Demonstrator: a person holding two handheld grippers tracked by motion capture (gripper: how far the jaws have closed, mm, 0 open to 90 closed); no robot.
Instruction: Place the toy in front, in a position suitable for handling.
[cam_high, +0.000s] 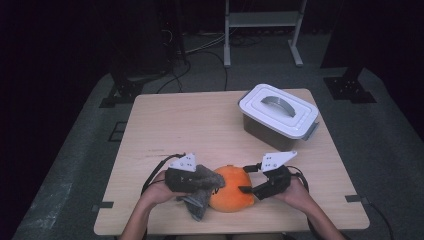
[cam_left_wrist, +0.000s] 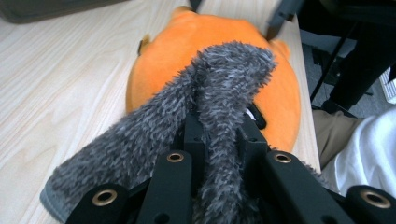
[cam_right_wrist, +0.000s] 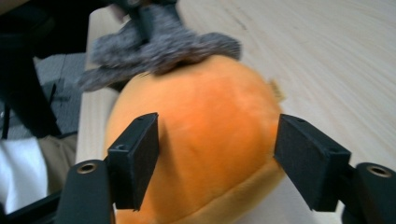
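An orange plush toy (cam_high: 232, 194) lies near the table's front edge. Draped over its left side is a grey fuzzy cloth (cam_high: 202, 189), and my left gripper (cam_high: 212, 182) is shut on that cloth. In the left gripper view the cloth (cam_left_wrist: 219, 84) is pinched between the black jaws of that gripper (cam_left_wrist: 219, 135) and rests on top of the plush (cam_left_wrist: 280, 98). My right gripper (cam_high: 246, 189) comes in from the plush's right side. It (cam_right_wrist: 217, 149) is open, one pad on each side of the orange plush (cam_right_wrist: 210, 116), with the cloth (cam_right_wrist: 159, 46) beyond.
A grey box with a white lid and handle (cam_high: 277, 114) stands at the back right of the wooden table (cam_high: 180, 125). The person's knees sit close under the front edge. A white frame (cam_high: 262, 30) stands on the floor beyond.
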